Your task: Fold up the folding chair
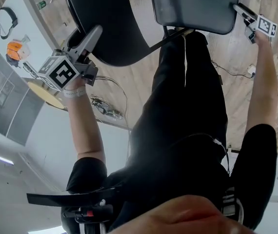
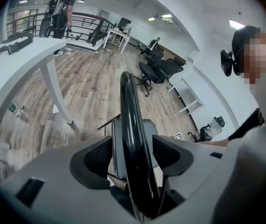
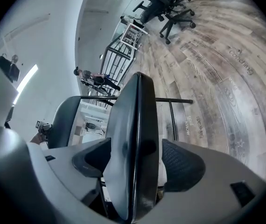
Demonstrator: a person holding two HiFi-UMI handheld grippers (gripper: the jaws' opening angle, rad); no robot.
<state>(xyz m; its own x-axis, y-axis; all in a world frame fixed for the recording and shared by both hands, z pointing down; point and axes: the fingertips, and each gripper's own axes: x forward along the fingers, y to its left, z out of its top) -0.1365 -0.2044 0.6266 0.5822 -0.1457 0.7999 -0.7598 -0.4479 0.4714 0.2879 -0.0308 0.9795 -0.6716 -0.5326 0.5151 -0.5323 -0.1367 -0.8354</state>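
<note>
The folding chair stands in front of me on the wood floor. In the head view its black backrest [image 1: 112, 23] is at top centre and its grey-black seat [image 1: 195, 6] at top right. My left gripper [image 1: 83, 45] is at the backrest's left edge. In the left gripper view that black edge [image 2: 130, 125] runs between the jaws with a gap on each side, so the left gripper [image 2: 132, 155] is open. My right gripper [image 1: 241, 11] is at the seat's right corner. The seat's edge [image 3: 133, 139] stands between the jaws of the right gripper [image 3: 135, 164], which are spread and not pressing.
A white table [image 2: 25, 55] stands to the left. Several office chairs [image 2: 161, 69] and a person with a backpack [image 2: 63, 3] are farther off. Cables [image 1: 105, 106] lie on the floor by the wall. My own black-trousered legs [image 1: 188, 106] are just behind the chair.
</note>
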